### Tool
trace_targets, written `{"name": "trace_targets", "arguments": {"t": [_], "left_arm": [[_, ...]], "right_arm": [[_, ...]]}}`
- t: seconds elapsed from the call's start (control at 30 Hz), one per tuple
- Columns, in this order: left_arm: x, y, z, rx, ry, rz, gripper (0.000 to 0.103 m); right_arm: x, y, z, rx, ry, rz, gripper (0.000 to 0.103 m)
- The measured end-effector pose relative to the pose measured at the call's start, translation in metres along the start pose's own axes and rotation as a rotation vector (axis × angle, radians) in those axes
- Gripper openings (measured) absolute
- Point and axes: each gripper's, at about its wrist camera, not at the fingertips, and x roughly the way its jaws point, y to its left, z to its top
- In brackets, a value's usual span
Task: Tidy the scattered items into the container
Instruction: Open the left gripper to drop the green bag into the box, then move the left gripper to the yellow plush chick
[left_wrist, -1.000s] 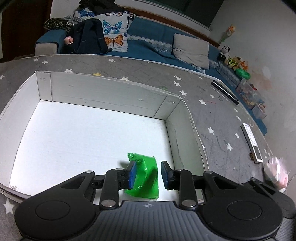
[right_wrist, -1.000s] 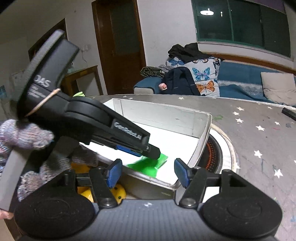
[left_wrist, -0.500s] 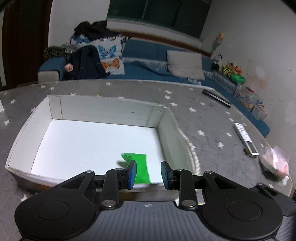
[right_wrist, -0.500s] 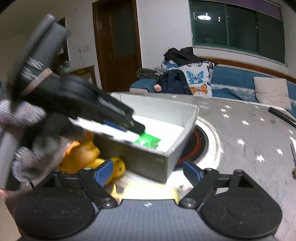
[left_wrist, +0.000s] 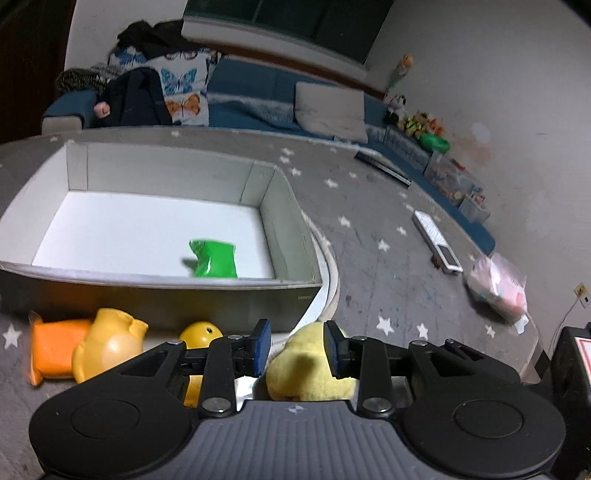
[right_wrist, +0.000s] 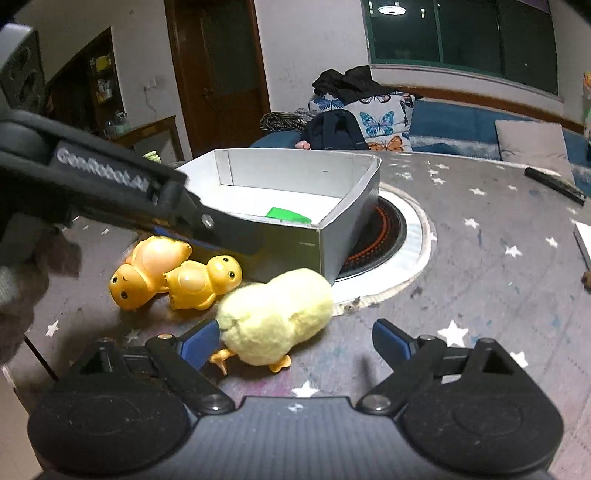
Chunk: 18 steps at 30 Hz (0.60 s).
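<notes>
A living room lies beyond a grey, star-printed tabletop (left_wrist: 369, 236).

Ahead of the tool, a blue sofa (left_wrist: 258, 99) carries a white butterfly-print cushion (left_wrist: 184, 88), a plain grey pillow (left_wrist: 330, 110) and a heap of dark clothing (left_wrist: 136, 99). To the right on the tabletop lie a white remote control (left_wrist: 436, 242), a long black remote (left_wrist: 384, 168) farther off, and a crumpled pink plastic bag (left_wrist: 496, 288) near the edge. A round black-and-white hob ring (right_wrist: 391, 236) is set into the tabletop. A dark wooden door (right_wrist: 221, 74) stands ahead left.

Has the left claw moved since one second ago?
Yes. The left claw has pulled back out of the white box, away from the green packet.
</notes>
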Motion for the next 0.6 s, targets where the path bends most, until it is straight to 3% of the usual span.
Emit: {"name": "trace_targets", "arguments": {"t": [0.33, 0.47, 0.6], "left_arm": [[0.025, -0.008, -0.001, 0.065, 0.089, -0.015, 0.034], [0.027, -0.009, -0.006, 0.091, 0.113, -0.045, 0.039], [0.026, -0.006, -0.007, 0.08, 0.126, -0.062, 0.039]], "right_arm": [[0.006, 0.008, 0.0, 0.004, 0.007, 0.066, 0.092], [0.009, 0.004, 0.0, 0.029, 0.018, 0.087, 0.092], [0.01, 0.002, -0.003, 0.041, 0.028, 0.104, 0.085]]}}
